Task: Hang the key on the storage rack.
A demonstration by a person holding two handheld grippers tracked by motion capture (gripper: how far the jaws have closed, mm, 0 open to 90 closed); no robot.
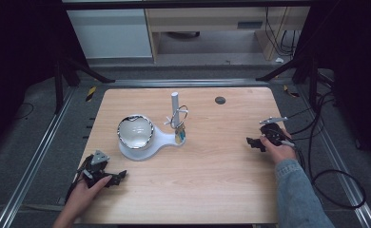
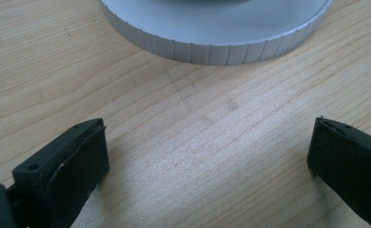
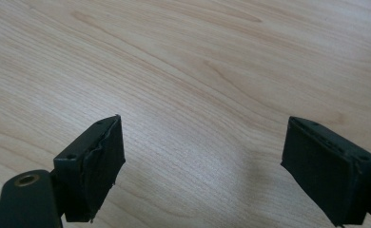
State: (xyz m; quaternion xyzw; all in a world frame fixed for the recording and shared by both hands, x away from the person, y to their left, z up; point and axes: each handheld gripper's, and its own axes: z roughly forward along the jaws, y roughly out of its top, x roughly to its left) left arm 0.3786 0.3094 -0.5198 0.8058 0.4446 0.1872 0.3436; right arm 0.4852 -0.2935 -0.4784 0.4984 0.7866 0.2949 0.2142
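Note:
A white stand (image 1: 162,138) sits left of the table's middle. It carries a shiny round bowl (image 1: 135,131) and an upright white post (image 1: 174,102). A metal ring (image 1: 180,116) hangs on the post, with small keys or tags (image 1: 179,134) below it. My left gripper (image 1: 119,175) rests low at the near left corner, open and empty, pointing right. Its own view has the jaws (image 2: 207,142) wide over bare wood, with the stand's ribbed white rim (image 2: 217,47) just ahead. My right gripper (image 1: 252,142) is at the right side, pointing left, open with nothing between its jaws (image 3: 202,142).
The wooden table (image 1: 212,190) has a small dark round hole (image 1: 220,100) at the back right. Black cables (image 1: 336,185) loop on the floor off the right edge. Metal rails and black frame struts (image 1: 86,71) flank the table.

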